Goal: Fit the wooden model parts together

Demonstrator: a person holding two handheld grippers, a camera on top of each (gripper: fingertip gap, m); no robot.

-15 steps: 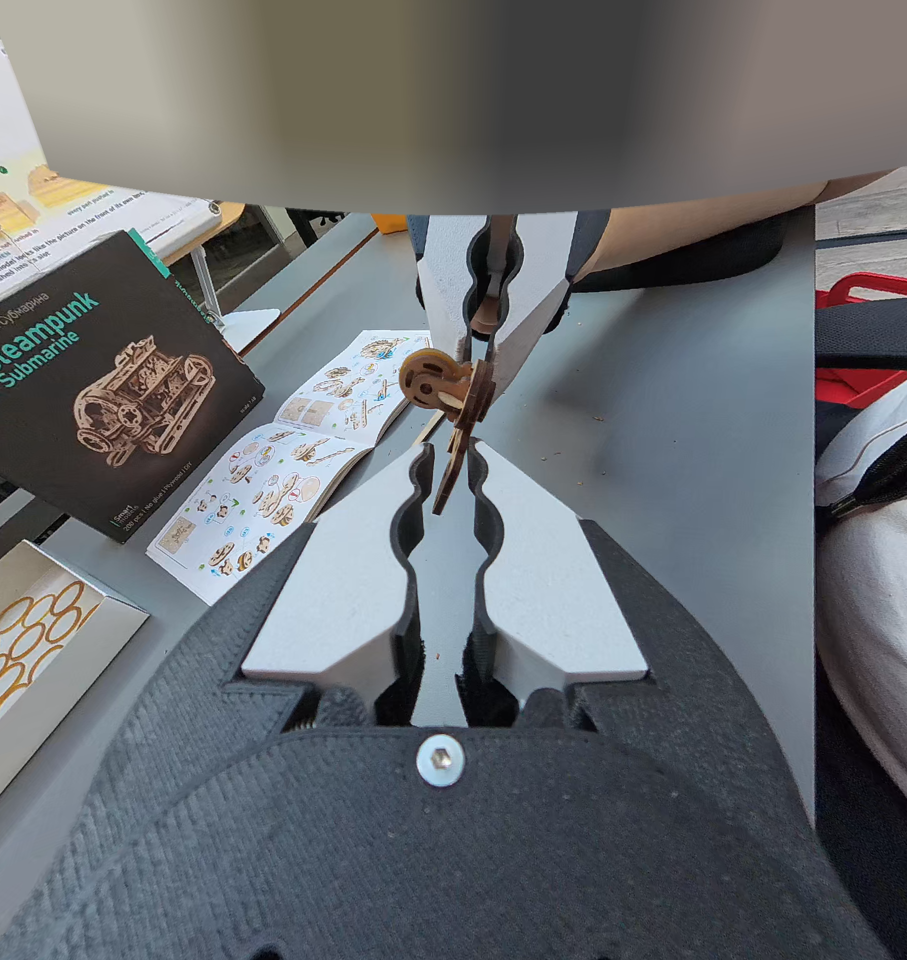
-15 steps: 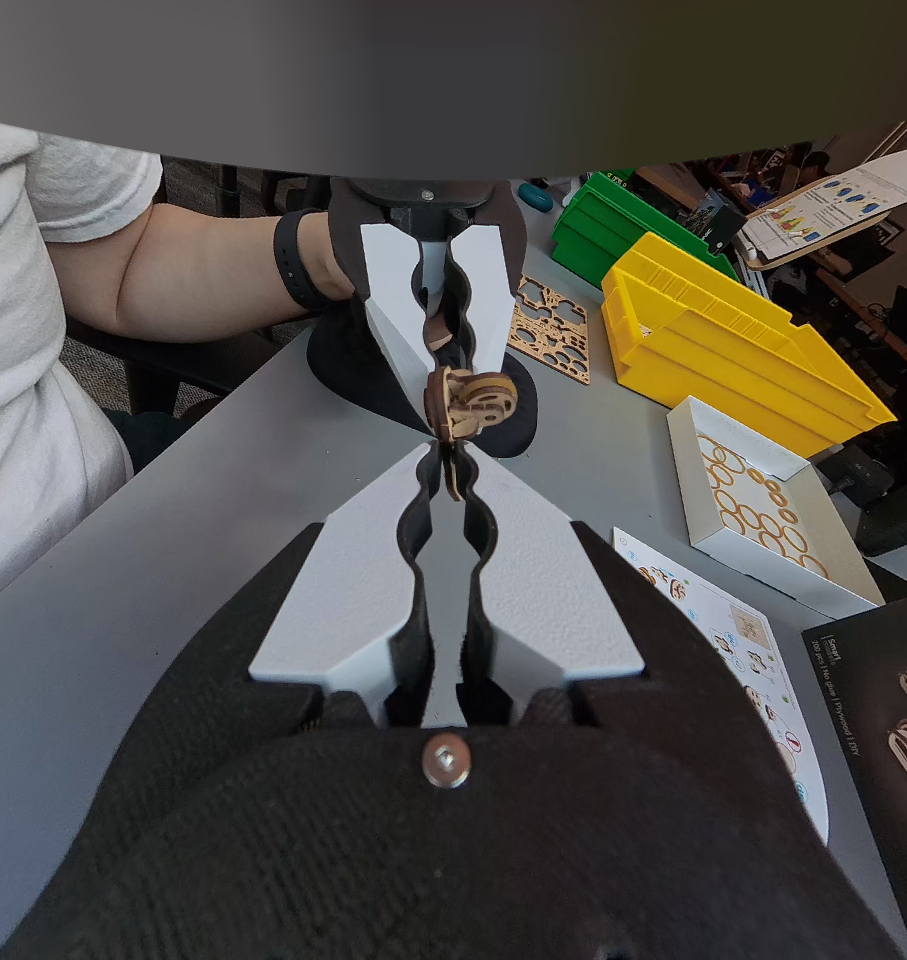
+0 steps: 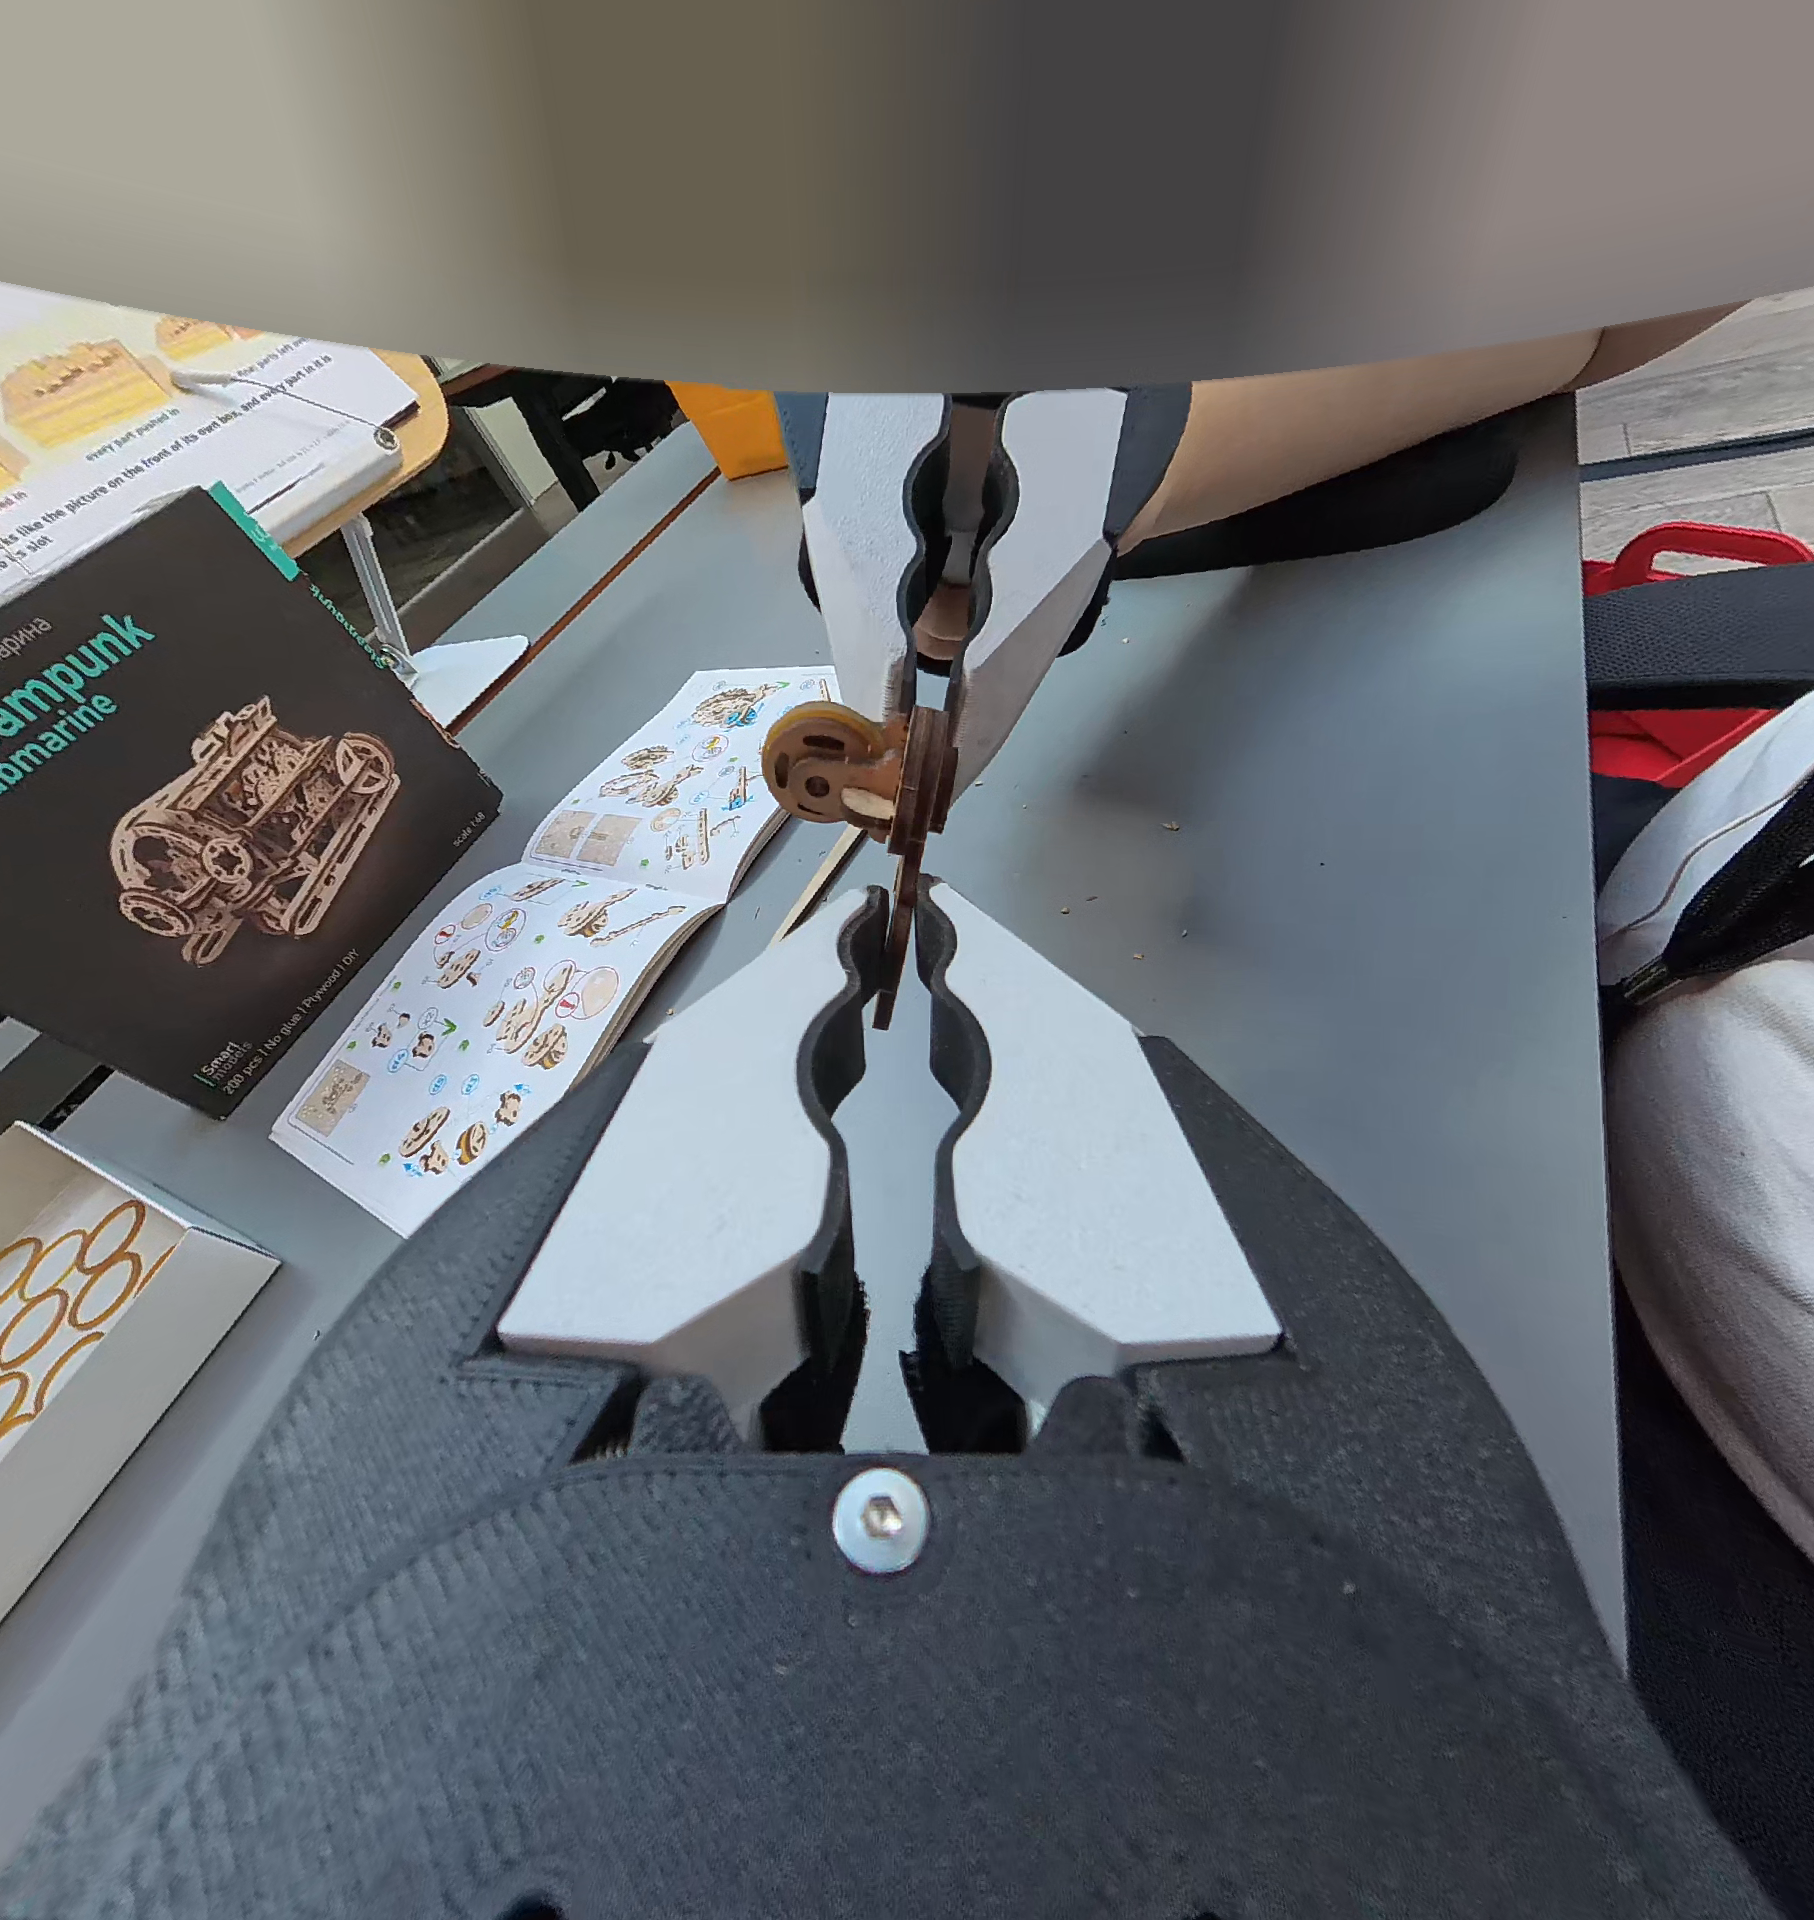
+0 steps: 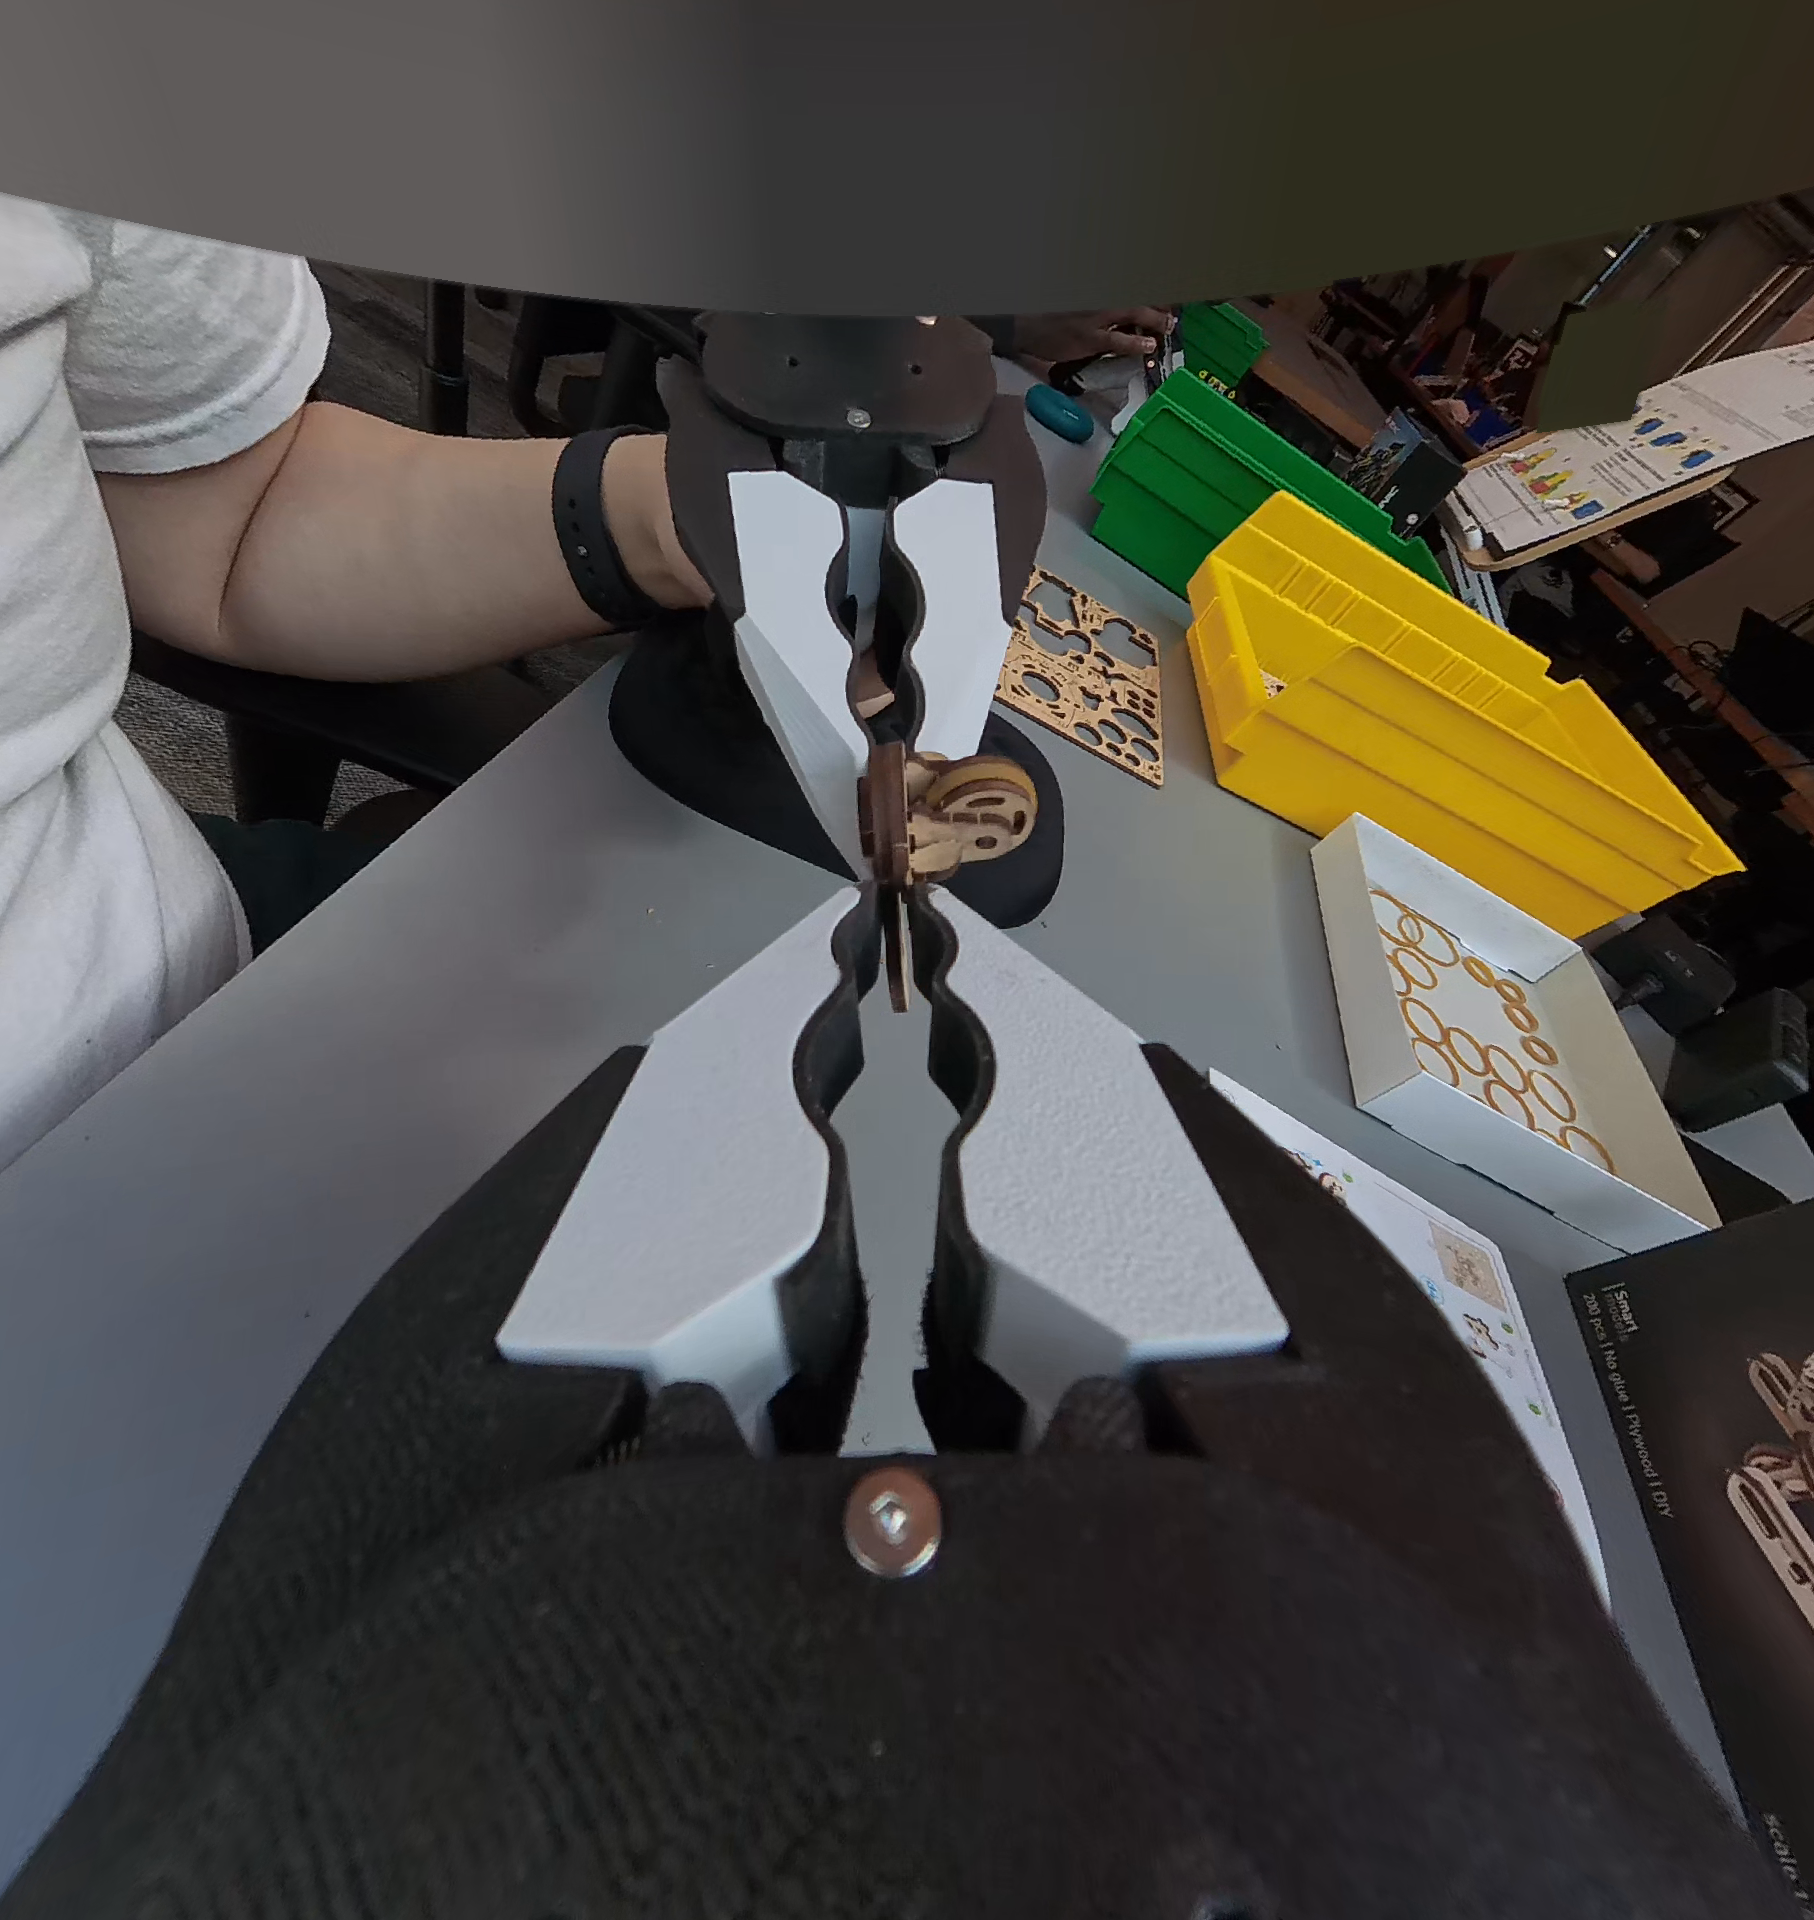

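A: Counting two grippers; our left gripper [image 3: 895, 914] and right gripper [image 4: 895, 914] meet tip to tip, each pinching the one wooden assembly [image 3: 861, 774] held above the grey table [image 3: 1298, 831].

B: We log one yellow bin [image 4: 1422, 717], one green bin [image 4: 1215, 468], one booklet [image 3: 570, 914].

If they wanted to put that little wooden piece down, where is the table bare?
Bare grey tabletop lies between the open instruction booklet and the table's edge nearest the person. It is crowded beyond the booklet: black model box, white tray of wooden rings, yellow plastic bin.
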